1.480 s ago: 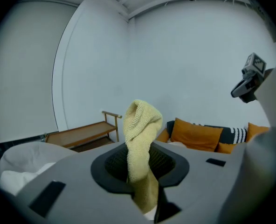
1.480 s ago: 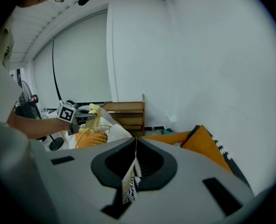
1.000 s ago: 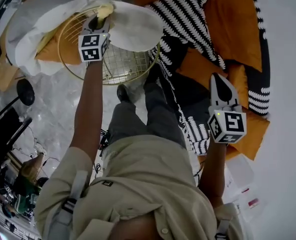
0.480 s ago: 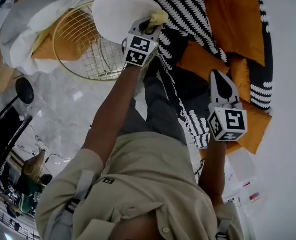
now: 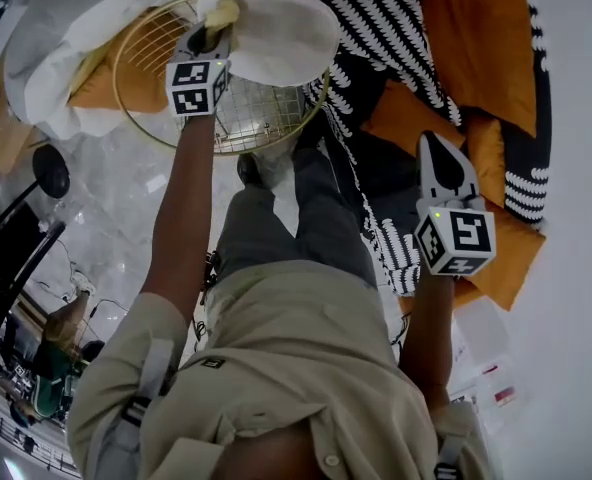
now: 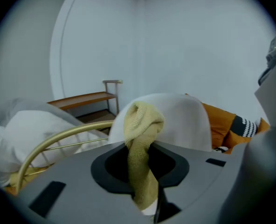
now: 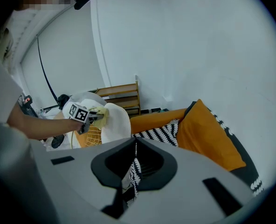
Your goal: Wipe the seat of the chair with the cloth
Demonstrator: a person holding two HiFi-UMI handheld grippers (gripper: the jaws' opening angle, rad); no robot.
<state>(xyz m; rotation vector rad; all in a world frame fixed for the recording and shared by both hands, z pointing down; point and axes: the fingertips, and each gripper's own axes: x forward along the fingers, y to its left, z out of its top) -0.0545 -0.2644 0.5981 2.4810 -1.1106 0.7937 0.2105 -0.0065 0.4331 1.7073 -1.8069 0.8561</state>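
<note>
The left gripper (image 6: 147,181) has its jaws clamped on the yellow knitted cloth (image 6: 142,125), bunched at frame centre just before the white chair seat (image 6: 184,120). The cloth looks soft, light and floppy, best held by its bunched middle. The right gripper (image 7: 134,155), jaws together on nothing, hangs at the head view's right. The gold wire rim (image 6: 58,139) could snag the cloth, while the smooth seat offers open room.

The cloth (image 6: 140,139) is a pale yellow knitted rag, pinched between the closed jaws of the left gripper (image 5: 209,36), with its upper end bunched into a soft knob above them and its tail hanging down between them. The chair (image 5: 261,118) is a round gold wire basket with a grid mesh and a thick gold rim, bearing a smooth white oval pad (image 5: 281,36). The cloth's bunched end lies against the pad's left edge, over the mesh.
</note>
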